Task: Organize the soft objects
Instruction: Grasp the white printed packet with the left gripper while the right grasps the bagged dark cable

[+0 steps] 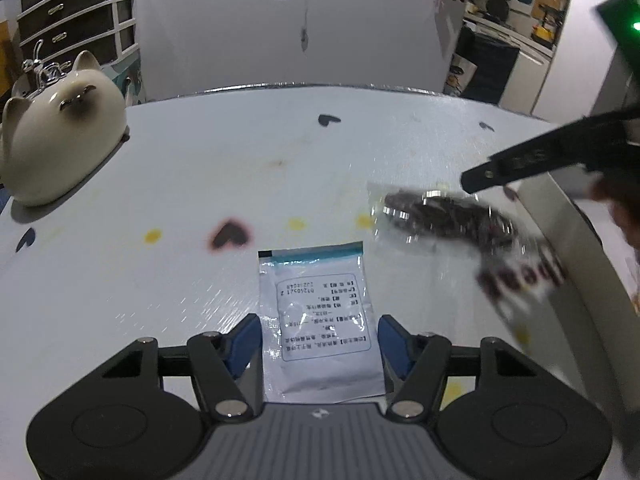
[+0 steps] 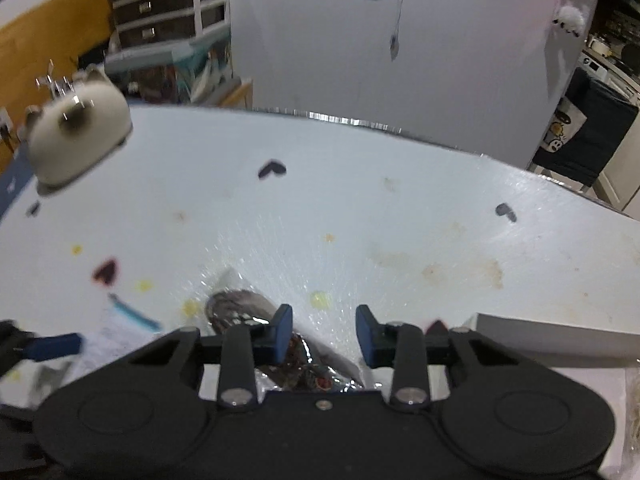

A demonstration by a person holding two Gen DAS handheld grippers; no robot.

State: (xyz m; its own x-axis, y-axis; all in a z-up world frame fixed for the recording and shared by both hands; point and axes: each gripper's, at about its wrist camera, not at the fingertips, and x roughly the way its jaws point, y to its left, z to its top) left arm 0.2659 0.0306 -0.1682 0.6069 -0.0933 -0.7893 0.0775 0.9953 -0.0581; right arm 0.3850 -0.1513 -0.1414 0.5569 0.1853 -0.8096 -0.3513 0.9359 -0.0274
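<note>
Both our grippers stand spread: left gripper [image 1: 320, 340] straddles the white printed sachet [image 1: 320, 320] flat on the table [image 1: 200, 168], right gripper [image 2: 324, 334] hangs released over the clear packet [image 2: 240, 308] just beside it.

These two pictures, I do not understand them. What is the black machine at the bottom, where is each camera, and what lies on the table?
There is no robot arm here. A person holds one two-finger gripper in each hand, and a fisheye camera on each looks forward along its blue-tipped fingers.

The left view shows the left gripper, open, with its fingers on both sides of a flat white sachet that lies on the white table. The right gripper's finger enters from the right, above a clear bag of dark contents, which is blurred.

The right view shows the right gripper, also open, with that bag below it. Whether it touches the bag, I cannot tell.

A ceramic cat stands at the far left.
</note>
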